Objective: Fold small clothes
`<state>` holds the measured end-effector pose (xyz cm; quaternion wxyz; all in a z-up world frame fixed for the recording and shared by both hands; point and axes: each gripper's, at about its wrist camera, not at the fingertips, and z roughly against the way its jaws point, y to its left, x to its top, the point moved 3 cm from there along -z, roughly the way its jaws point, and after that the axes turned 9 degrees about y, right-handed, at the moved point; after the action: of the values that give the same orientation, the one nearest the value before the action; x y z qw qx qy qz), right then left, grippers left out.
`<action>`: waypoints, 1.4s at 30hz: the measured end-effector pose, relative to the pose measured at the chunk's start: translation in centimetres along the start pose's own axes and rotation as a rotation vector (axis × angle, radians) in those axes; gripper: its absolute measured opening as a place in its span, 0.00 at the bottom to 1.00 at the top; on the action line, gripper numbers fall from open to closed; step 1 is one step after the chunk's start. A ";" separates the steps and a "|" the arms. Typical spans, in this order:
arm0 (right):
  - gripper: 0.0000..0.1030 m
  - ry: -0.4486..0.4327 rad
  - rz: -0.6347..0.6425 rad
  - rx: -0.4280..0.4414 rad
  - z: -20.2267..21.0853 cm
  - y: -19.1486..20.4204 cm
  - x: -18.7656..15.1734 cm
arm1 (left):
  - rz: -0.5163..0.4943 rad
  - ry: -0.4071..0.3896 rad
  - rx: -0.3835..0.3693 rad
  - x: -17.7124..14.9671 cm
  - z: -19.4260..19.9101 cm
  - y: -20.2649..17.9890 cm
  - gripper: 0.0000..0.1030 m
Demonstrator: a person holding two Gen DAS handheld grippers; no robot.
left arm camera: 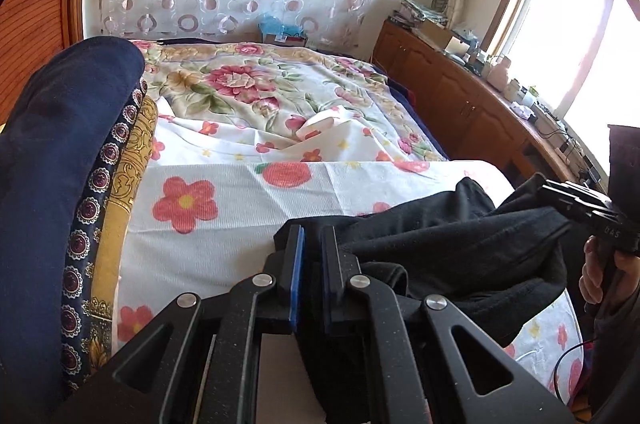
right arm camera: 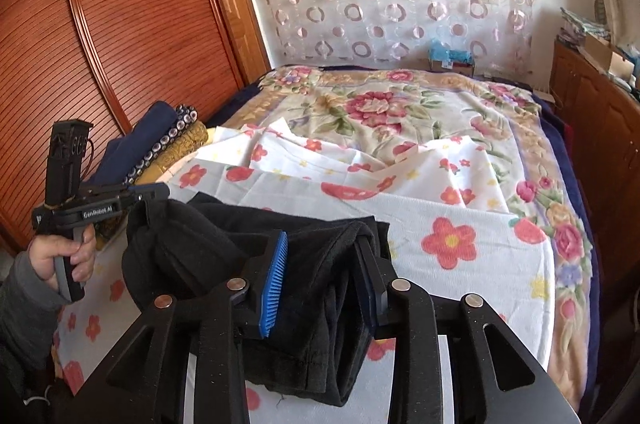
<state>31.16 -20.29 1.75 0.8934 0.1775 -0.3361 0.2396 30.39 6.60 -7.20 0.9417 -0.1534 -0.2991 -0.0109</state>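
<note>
A black garment [left arm camera: 460, 232] [right arm camera: 192, 236] hangs bunched between the two grippers above a white flowered cloth [left arm camera: 224, 224] [right arm camera: 460, 224] spread on the bed. My left gripper [left arm camera: 314, 236] [right arm camera: 160, 190] is shut on one end of it, and the cloth droops from its tip. My right gripper [right arm camera: 320, 240] [left arm camera: 544, 184] stands open. A fold of the garment lies between its jaws and drapes over the right-hand finger, while the blue left pad [right arm camera: 274, 284] is bare. A hand [right arm camera: 68, 252] [left arm camera: 592, 272] holds each gripper's handle.
Folded navy and gold fabrics [left arm camera: 60, 164] [right arm camera: 168, 140] are stacked at the bed's left edge. A floral blanket [left arm camera: 240, 80] covers the far bed. A wooden cabinet [left arm camera: 460, 92] with clutter runs along the right, and a slatted wardrobe [right arm camera: 100, 44] along the left.
</note>
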 end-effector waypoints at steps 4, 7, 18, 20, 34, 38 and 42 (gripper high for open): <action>0.48 0.056 -0.062 0.007 -0.5 -1.3 0.6 | -0.019 -0.026 0.003 0.1 1.3 -0.5 0.09; 0.50 0.059 -0.112 -0.021 0.5 -2.9 1.2 | -0.051 -0.058 -0.009 -0.1 2.8 -1.4 0.33; 0.51 0.019 0.036 -0.144 2.8 -1.1 -2.8 | -0.128 -0.039 -0.015 -4.5 4.9 -3.0 0.77; 0.51 0.028 0.055 -0.144 3.0 -0.4 -3.8 | -0.122 -0.013 0.002 -5.3 4.3 -3.0 0.77; 0.51 0.081 0.161 -0.131 -1.3 0.3 -1.0 | -0.141 0.065 0.024 -2.8 -0.7 -3.5 0.77; 0.51 0.034 0.158 -0.136 -2.3 -1.1 1.6 | -0.133 0.043 0.041 -0.7 -2.0 -3.1 0.77; 0.51 -0.004 0.107 -0.167 -3.5 -3.3 4.0 | -0.105 0.034 0.067 0.9 -3.0 -2.3 0.77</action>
<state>37.43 -20.07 1.51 0.8904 0.0846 -0.3656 0.2577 32.61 3.56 -8.36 0.9494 -0.1057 -0.2909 -0.0531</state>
